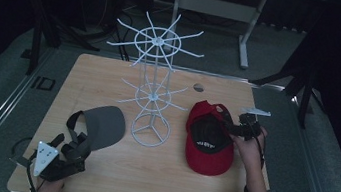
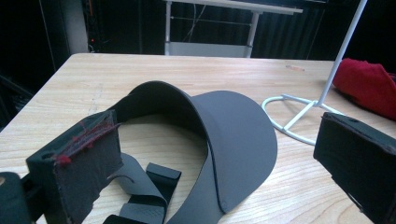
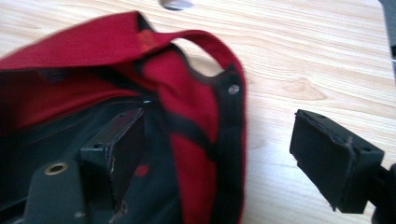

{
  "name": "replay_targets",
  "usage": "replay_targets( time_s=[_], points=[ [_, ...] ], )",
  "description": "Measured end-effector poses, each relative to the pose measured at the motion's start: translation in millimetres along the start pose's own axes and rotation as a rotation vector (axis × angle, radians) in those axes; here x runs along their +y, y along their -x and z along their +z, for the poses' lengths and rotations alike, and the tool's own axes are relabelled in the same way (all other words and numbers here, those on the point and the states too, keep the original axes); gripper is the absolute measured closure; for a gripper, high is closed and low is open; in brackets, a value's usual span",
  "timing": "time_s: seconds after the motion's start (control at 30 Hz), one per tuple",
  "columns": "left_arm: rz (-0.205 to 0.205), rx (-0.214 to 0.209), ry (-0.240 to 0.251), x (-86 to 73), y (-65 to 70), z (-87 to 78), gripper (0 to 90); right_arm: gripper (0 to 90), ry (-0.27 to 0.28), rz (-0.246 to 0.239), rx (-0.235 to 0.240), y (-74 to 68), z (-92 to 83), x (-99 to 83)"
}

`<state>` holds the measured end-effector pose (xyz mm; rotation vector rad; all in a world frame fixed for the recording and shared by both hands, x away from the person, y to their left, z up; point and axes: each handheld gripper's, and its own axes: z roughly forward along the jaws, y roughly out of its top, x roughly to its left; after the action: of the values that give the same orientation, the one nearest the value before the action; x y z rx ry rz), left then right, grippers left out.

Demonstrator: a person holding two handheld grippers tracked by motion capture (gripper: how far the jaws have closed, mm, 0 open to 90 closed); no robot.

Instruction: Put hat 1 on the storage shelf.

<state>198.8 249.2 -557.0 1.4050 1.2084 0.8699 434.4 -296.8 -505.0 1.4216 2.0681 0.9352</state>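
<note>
A grey visor (image 2: 233,140) lies on the bench with its strap toward the left tool (image 1: 66,148), just ahead of its spread jaws. A red cap (image 1: 209,139) lies upside down, its rim between the right tool's (image 1: 240,128) parted jaws.

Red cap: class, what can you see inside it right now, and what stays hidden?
Inside the upturned red cap: dark lining, a white-lettered label, and one jaw of the open right gripper, the other outside the rim. The table beneath is covered.
</note>
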Motion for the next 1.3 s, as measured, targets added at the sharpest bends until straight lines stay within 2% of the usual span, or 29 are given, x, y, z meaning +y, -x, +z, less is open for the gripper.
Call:
replay_targets(
  time_s=[0.23,0.4,0.5,0.63,0.7,0.73,0.77,0.8,0.93,0.97,1.0,1.07,1.3],
  points=[
    [0.001,0.001,-0.002,-0.5,-0.2,0.3,1.0,19.4,-0.039,-0.004,0.016,4.4,18.3,-1.1],
    [-0.002,0.003,-0.004,-0.7,-0.2,0.3,1.0,20.3,-0.081,-0.03,-0.004,2.0,32.3,-6.9],
    [-0.003,0.004,-0.006,-0.8,-0.7,0.3,1.0,23.2,-0.103,-0.024,-0.008,1.9,38.0,-10.4],
    [-0.007,0.007,-0.006,-0.9,-1.6,0.1,1.0,35.3,-0.144,-0.045,0.01,0.3,42.3,-13.9],
    [-0.006,0.008,-0.005,-0.8,-1.5,0.0,1.0,45.3,-0.149,-0.055,0.028,-1.9,41.6,-13.6],
    [-0.006,0.008,-0.005,-0.8,-1.5,0.0,1.0,45.3,-0.149,-0.055,0.028,-1.9,41.6,-13.6],
    [-0.005,0.008,-0.007,-0.8,-1.4,0.0,1.0,53.8,-0.146,-0.081,0.025,-5.8,41.0,-12.5],
    [-0.005,0.008,-0.007,-0.8,-1.4,0.0,1.0,53.8,-0.146,-0.081,0.025,-5.8,41.0,-12.5],
    [-0.004,0.008,-0.005,-0.6,-1.4,-0.7,1.0,70.4,-0.152,-0.102,0.05,-10.6,41.1,-11.1],
    [-0.003,0.009,-0.004,-0.5,-1.8,-0.9,1.0,79.7,-0.156,-0.106,0.057,-11.3,40.5,-10.8],
    [-0.003,0.009,-0.004,-0.5,-1.8,-0.9,1.0,82.1,-0.153,-0.116,0.056,-12.0,39.1,-10.5],
    [-0.008,0.01,-0.001,-0.5,-2.4,-1.2,0.9,83.7,-0.148,-0.096,0.06,-11.4,35.4,-9.6],
    [-0.005,0.008,-0.002,-0.6,-1.8,-0.8,1.0,84.2,-0.108,-0.082,0.085,-11.5,19.0,-7.3]
  ],
)
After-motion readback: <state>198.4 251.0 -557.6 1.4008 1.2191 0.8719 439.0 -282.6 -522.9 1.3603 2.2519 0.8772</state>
